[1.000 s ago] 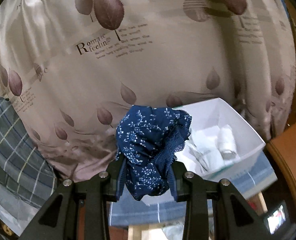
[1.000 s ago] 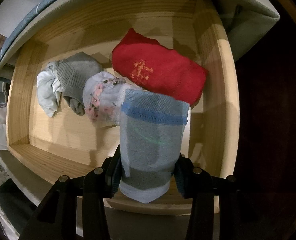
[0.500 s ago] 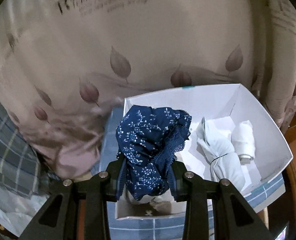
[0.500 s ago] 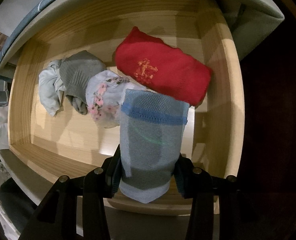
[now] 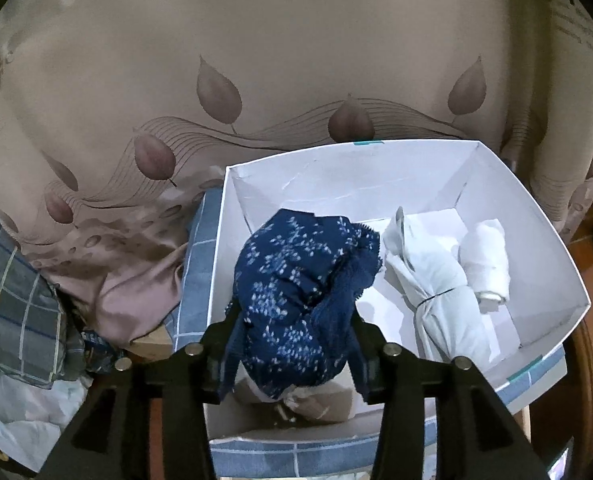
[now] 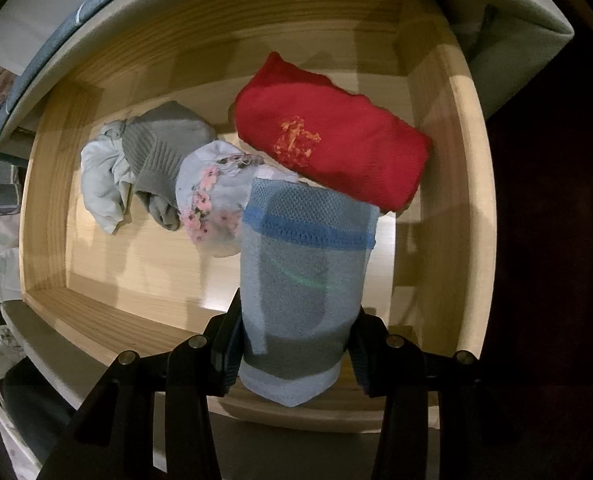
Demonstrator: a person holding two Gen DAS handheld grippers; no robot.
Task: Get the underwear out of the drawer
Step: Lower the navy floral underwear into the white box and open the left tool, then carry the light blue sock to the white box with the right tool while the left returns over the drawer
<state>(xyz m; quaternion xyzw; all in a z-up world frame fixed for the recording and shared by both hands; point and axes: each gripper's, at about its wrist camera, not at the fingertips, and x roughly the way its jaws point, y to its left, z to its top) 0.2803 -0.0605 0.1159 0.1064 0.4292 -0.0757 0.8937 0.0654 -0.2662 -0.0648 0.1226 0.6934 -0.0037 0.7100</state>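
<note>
Left gripper (image 5: 294,326): brought down from in front of the curtain (image 5: 296,80) to a point over the white box (image 5: 552,248), which now fills the lower half of the left wrist view. Jaws just widened; navy floral underwear (image 5: 300,300) sits between them, apparently released, with gaps showing at both pads. Judged: drop into the box in progress, one piece nearly delivered. Already in the box: a white bundle (image 5: 436,296) and a white roll (image 5: 486,264).

Right gripper (image 6: 292,346): unmoved, clamped on light blue mesh underwear (image 6: 304,280), held above the wooden drawer (image 6: 468,208). Left in the drawer: red piece (image 6: 332,136), floral white piece (image 6: 212,200), grey piece (image 6: 164,152), white piece (image 6: 102,180).

Legible print on the curtain: large "R", then partial "feeli"; remaining small lines unreadable. Orange mark on the red piece not readable.
</note>
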